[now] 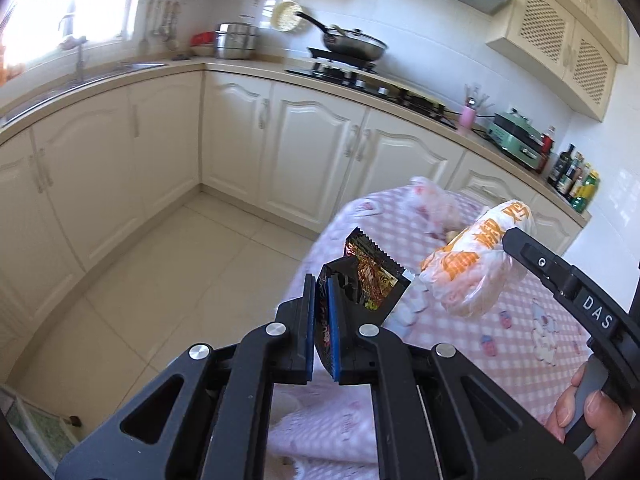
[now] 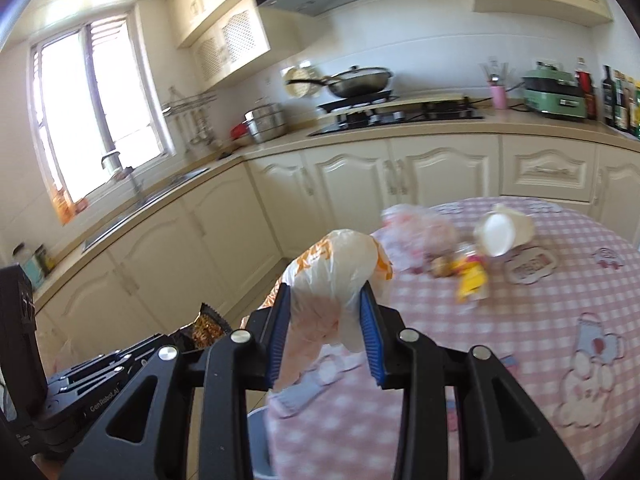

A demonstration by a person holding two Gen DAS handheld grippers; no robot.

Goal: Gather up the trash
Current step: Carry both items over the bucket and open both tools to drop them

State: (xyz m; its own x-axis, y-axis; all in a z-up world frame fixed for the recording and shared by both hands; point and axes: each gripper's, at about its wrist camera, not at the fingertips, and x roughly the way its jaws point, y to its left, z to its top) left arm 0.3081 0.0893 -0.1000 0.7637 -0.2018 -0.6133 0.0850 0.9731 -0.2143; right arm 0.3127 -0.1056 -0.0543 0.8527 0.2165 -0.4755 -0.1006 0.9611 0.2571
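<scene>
Left wrist view: your left gripper [image 1: 323, 322] sits low centre of the frame, fingers nearly together and clamped on a dark snack wrapper [image 1: 362, 280]; its torn zigzag edge sticks up just above the blue pads [image 1: 333, 320]. Right of it, at mid-right, a white plastic bag [image 1: 478, 264] with orange print hangs in the air over the table [image 1: 540, 320], which has a pink checked cloth. The right gripper's black body comes in from the right edge beside that bag, and your hand [image 1: 588, 412] shows on its handle at lower right. A second, pale crumpled bag [image 1: 434, 200] lies further back on the cloth, blurred. Behind, across the top of the frame, a wok [image 1: 354, 46] stands on the stove and a steel pot [image 1: 236, 40] is on the counter at upper left. Right wrist view: your right gripper [image 2: 326, 338] is at lower centre, fingers set moderately apart and squeezing the same white plastic bag, which bulges up between the pads [image 2: 370, 336]. The dark wrapper peeks in at lower left, above the left gripper's body. On the table at mid-right lie a white cup [image 2: 502, 232] tipped on its side, a yellow wrapper [image 2: 472, 280] just below it and the pale bag left of the cup, all blurred.
</scene>
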